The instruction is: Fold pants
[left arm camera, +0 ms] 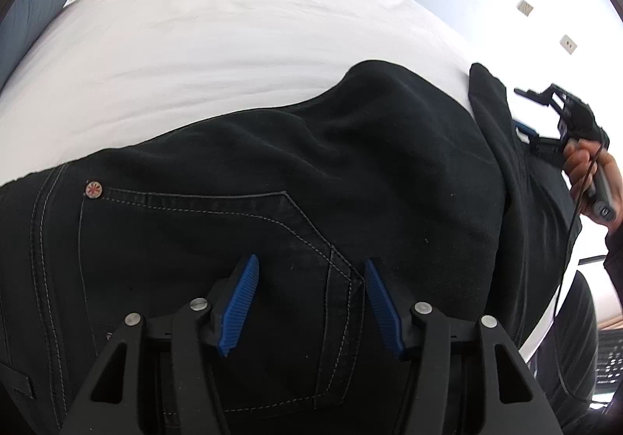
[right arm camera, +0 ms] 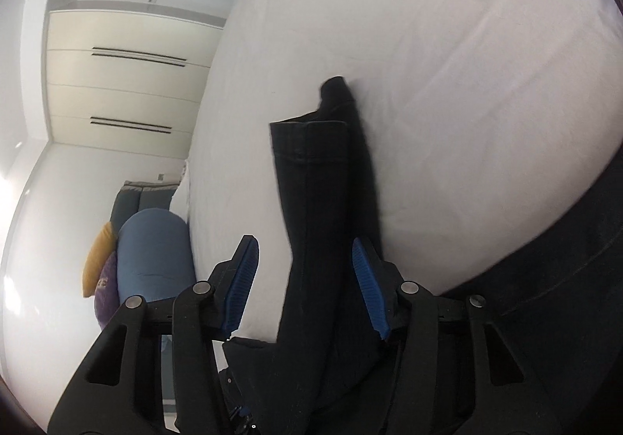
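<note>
Slippage is your main risk: the black denim pants (left arm camera: 296, 178) lie spread on the white-sheeted bed (left arm camera: 218, 46), seat end under your left gripper (left arm camera: 311, 279), whose fingers are parted over the back pocket (left arm camera: 202, 240) and clench nothing. Your right gripper (right arm camera: 303, 263) straddles the folded leg end (right arm camera: 323, 201) with fingers apart, not pinching. Close too shallowly and you may catch only one layer, skewing the fold.
</note>
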`<state>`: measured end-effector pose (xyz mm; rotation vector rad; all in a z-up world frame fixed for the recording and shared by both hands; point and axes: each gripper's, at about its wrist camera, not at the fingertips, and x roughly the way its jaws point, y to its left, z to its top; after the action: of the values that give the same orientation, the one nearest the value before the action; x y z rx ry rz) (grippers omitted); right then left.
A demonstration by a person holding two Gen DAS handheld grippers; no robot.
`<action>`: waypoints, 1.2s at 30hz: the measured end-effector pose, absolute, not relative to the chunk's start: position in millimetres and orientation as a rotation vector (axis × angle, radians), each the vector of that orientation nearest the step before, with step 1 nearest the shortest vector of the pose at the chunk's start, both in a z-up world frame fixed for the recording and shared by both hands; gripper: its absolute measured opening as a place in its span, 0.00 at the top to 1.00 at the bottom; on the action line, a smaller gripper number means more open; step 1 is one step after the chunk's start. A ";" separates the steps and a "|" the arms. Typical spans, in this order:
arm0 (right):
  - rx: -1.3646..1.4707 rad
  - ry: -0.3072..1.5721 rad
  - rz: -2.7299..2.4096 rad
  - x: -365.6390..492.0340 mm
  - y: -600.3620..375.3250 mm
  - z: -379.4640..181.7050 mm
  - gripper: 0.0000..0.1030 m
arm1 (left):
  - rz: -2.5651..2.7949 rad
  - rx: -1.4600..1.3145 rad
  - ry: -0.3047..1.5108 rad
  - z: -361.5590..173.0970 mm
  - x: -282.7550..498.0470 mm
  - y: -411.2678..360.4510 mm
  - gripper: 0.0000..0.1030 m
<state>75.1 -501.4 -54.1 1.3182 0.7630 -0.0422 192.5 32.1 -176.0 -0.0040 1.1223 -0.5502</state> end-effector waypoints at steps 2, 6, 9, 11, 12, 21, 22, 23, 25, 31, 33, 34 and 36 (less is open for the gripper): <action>1.342 0.757 -0.032 77.1 -501.9 -58.4 0.52 | -0.555 -0.028 1.120 -175.5 192.7 38.4 0.46; 1.359 0.772 -0.003 86.7 -495.9 -66.4 0.53 | -0.544 -0.040 1.116 -172.3 190.9 51.8 0.56; 1.406 0.743 0.022 101.8 -503.8 -67.7 0.53 | -0.545 -0.092 1.124 -169.7 191.9 72.7 0.63; 1.413 0.741 0.025 115.3 -507.4 -68.2 0.61 | -0.543 -0.109 1.130 -169.4 192.2 78.5 0.66; 1.408 0.741 0.031 120.8 -507.5 -68.0 0.68 | -0.538 -0.109 1.131 -166.9 191.6 82.6 0.69; 1.259 0.700 -0.002 117.7 -519.4 -49.1 0.98 | -0.496 -0.089 1.103 -139.6 183.2 75.1 0.82; 1.252 0.682 -0.006 112.9 -521.0 -43.8 0.98 | -0.488 -0.107 1.129 -148.1 187.1 75.6 0.82; 1.246 0.659 -0.009 107.6 -522.4 -37.8 0.98 | -0.484 -0.133 1.149 -157.1 190.6 76.1 0.82; 1.228 0.626 -0.020 93.7 -521.9 -20.9 0.98 | -0.491 -0.208 1.158 -164.9 194.7 84.8 0.82; 1.154 0.508 -0.049 22.9 -518.6 32.9 0.98 | -0.486 -0.199 1.166 -163.6 194.0 88.2 0.82; 1.154 0.492 -0.082 -4.1 -519.9 37.2 0.98 | -0.487 -0.221 1.173 -161.3 194.9 94.0 0.80; 1.162 0.486 -0.104 -17.6 -521.9 38.5 0.98 | -0.485 -0.227 1.176 -161.6 195.8 93.8 0.79; 1.178 0.477 -0.159 -44.9 -524.7 36.3 0.98 | -0.478 -0.237 1.184 -160.0 198.9 88.6 0.78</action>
<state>-44.9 -524.7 36.3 1.1780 0.4765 -0.1588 198.9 88.6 -160.0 -0.2373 1.1840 -0.4780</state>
